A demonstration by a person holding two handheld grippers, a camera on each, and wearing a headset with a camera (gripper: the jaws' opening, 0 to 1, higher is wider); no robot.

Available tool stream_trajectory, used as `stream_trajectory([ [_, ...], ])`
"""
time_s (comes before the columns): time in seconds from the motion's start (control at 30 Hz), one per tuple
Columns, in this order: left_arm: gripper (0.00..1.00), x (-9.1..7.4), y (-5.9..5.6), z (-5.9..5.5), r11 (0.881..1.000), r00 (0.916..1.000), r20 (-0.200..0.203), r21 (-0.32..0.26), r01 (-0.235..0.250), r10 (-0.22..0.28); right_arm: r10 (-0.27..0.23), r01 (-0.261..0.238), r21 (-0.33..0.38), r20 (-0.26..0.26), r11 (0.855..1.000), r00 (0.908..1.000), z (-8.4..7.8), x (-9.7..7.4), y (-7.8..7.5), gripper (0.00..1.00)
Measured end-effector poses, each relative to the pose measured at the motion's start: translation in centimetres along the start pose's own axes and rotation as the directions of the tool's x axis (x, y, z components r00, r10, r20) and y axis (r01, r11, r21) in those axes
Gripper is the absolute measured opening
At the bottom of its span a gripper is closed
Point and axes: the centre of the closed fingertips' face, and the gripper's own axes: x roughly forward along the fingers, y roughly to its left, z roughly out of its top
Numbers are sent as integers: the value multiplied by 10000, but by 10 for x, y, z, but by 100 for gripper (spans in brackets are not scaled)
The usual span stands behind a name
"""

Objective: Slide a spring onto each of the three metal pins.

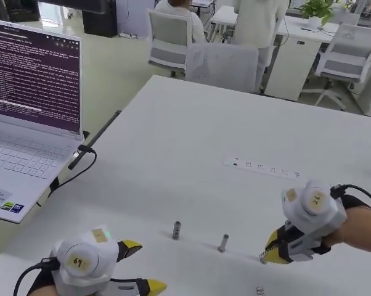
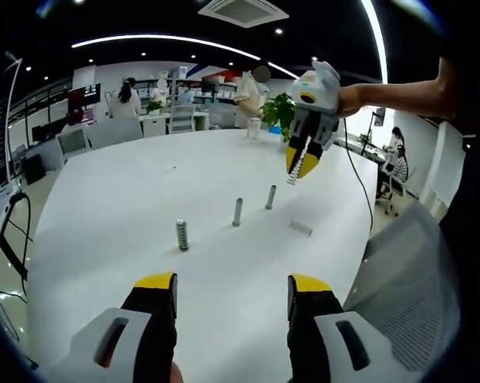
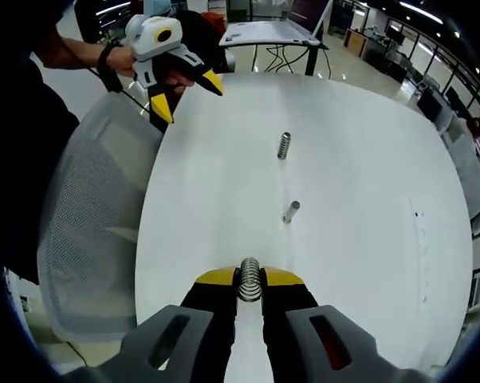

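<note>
A small coiled metal spring [image 3: 249, 286] was pinched between the yellow tips of the right hand-held gripper [image 3: 249, 276], with its coil poking up out of the pressed-in jaws. In the right gripper view a bare short metal pin [image 3: 291, 211] stood upright on the white bench [image 3: 367, 159] at 1 o'clock from that spring and apart from it. A second pin [image 3: 284, 145], already wearing a spring, stood farther off at 12 o'clock from the bare one.

In the left gripper view the pins made a slanting row. The sprung pin was at 8 o'clock from the bare middle one, and another bare pin [image 2: 271, 196] stood at 1 o'clock from it. The right hand-held gripper hung in the air at 1 o'clock from this last pin, with the spring dangling at its tips, clear of the bench. A loose spring [image 2: 300, 229] lay flat on the bench at 4 o'clock from the same pin.

The left hand-held gripper [image 2: 232, 286] was spread wide and held nothing, its jaws pointing along the row with the sprung pin nearest.

In the head view an open laptop [image 1: 31, 92] sat at 10 o'clock from the pins and a white power strip [image 1: 262, 167] lay at 1 o'clock. In the right gripper view a grey mesh chair [image 3: 96, 215] stood at the bench edge, at 9 o'clock.
</note>
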Motion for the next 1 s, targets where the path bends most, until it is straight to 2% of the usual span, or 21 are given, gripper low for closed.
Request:
stream_trajectory([
  [0.6,58,-7,5,-4,9994,9997,-49,-244,-227,226,-91,87,-332,-112,9994,9999,22,10,-34,8],
  [1.0,58,-11,10,-10,9984,9991,-146,-407,-392,386,69,-72,-361,-97,9993,9999,33,27,-44,8],
])
